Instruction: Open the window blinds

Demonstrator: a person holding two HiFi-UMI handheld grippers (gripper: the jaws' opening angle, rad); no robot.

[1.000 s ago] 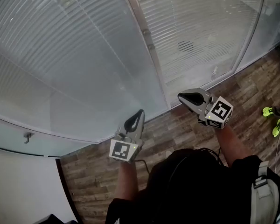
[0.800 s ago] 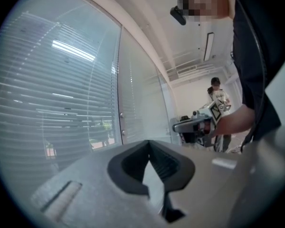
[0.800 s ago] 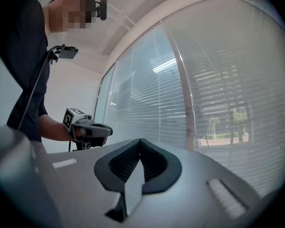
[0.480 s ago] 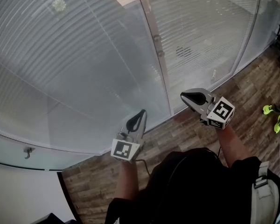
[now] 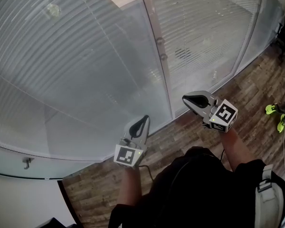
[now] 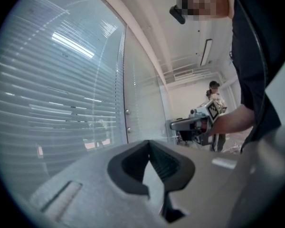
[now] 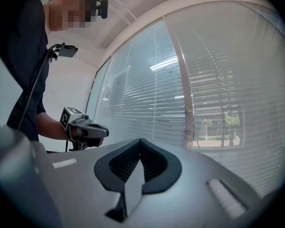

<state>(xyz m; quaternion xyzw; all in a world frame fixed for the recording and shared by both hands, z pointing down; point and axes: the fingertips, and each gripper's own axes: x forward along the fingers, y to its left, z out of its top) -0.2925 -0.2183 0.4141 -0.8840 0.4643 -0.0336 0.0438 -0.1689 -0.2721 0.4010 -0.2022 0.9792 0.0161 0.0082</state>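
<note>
Left gripper [image 5: 143, 119]: jaws together, nothing between them; right gripper [image 5: 186, 99]: jaws likewise together and empty; both are held level above the wooden floor [image 5: 190, 137]. The window blinds [image 5: 80, 56] hang lowered, ahead of both sets of jaws and apart from them; no contact. A vertical frame post [image 5: 157, 46] stands ahead, between the two sets of jaws. In the left gripper view the blinds lie left of the jaws; in the right gripper view, ahead and right of them.
</note>
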